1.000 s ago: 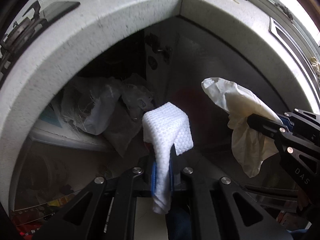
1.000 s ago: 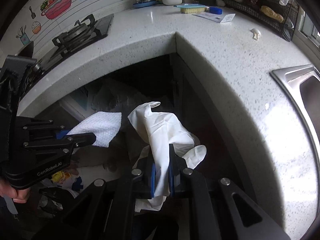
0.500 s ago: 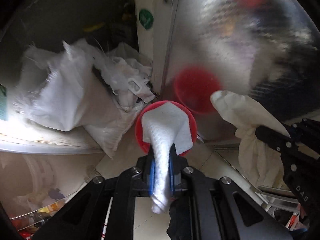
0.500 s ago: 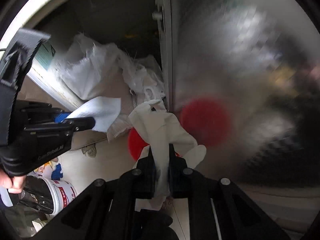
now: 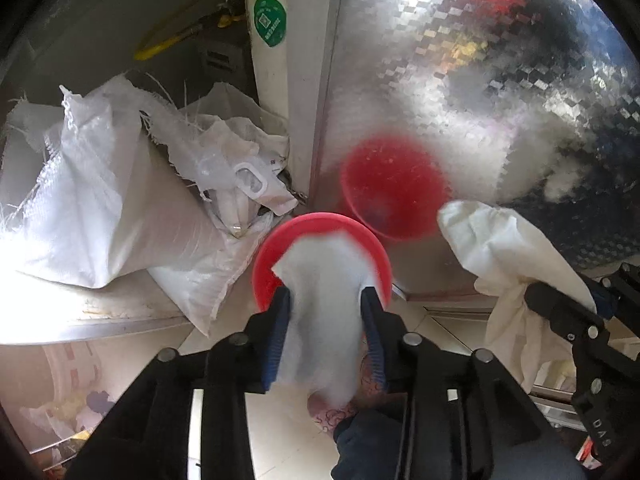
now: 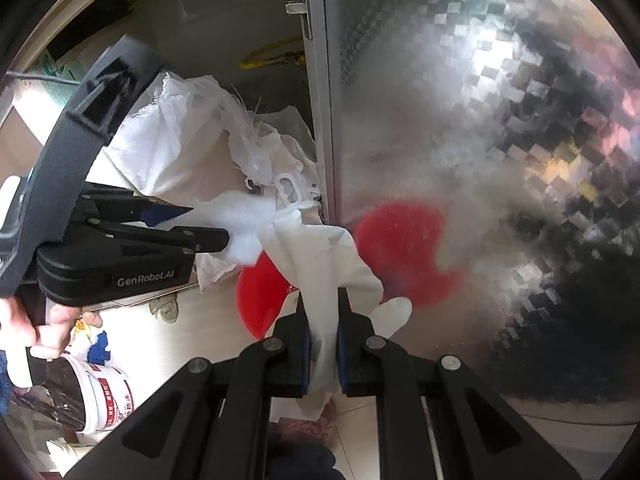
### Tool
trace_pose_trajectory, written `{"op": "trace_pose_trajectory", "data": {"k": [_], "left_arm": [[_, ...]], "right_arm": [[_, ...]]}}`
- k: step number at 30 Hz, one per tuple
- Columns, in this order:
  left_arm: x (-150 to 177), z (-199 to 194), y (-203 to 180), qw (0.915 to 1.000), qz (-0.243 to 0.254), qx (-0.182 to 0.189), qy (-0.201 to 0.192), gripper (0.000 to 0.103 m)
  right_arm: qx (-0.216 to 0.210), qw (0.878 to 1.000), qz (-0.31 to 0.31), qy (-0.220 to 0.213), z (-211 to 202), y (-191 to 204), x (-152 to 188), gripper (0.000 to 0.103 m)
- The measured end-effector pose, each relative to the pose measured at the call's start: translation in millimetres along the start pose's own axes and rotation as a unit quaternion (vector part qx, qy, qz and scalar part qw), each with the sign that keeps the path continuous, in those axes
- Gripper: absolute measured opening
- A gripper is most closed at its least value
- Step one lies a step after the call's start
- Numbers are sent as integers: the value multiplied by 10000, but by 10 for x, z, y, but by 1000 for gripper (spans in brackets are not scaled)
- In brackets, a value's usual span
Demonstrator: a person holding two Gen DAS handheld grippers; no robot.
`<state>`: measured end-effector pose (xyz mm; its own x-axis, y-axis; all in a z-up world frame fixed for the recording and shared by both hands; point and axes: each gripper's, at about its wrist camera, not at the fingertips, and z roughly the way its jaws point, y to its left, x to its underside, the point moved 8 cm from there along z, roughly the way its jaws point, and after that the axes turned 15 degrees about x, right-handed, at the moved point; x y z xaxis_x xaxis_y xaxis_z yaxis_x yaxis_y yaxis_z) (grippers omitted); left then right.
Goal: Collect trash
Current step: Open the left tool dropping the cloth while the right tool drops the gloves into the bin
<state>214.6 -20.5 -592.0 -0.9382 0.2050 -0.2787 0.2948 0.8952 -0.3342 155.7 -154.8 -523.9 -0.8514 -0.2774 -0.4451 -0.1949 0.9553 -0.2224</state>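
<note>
Left wrist: wipe (image 5: 324, 304) between parted fingers (image 5: 276, 332).

White paper towel (image 5: 324, 312) (blurred) above red bin (image 5: 280, 252); glove (image 6: 320, 264) beside.

Red bin (image 5: 264, 276), white paper towel (image 5: 324, 320)

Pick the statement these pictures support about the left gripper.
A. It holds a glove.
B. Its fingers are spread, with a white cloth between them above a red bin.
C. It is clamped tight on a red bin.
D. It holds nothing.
B: the left gripper has its fingers apart around the white cloth, over the red bin.
</note>
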Motion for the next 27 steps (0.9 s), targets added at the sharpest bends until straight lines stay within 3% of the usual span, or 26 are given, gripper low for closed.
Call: {"op": "trace_pose_trajectory", "data": {"k": [4, 10, 16, 27], "left_arm": [[22, -107, -37, 10000, -19, -28, 31, 38], [74, -311, -43, 9999, -106, 44, -82, 50], [109, -360, 25, 9999, -124, -38, -96, 51], [252, -606, 353, 9969, -629, -238, -402, 57]], "right_arm": [[-77, 9999, -80, -12, -87, 5, -3, 9], [-240, 9997, -74, 54, -180, 22, -50, 9], [-322, 9994, -128, 78, -204, 71, -81, 9], [-557, 9974, -392, 213, -77, 328, -211, 9]]}}
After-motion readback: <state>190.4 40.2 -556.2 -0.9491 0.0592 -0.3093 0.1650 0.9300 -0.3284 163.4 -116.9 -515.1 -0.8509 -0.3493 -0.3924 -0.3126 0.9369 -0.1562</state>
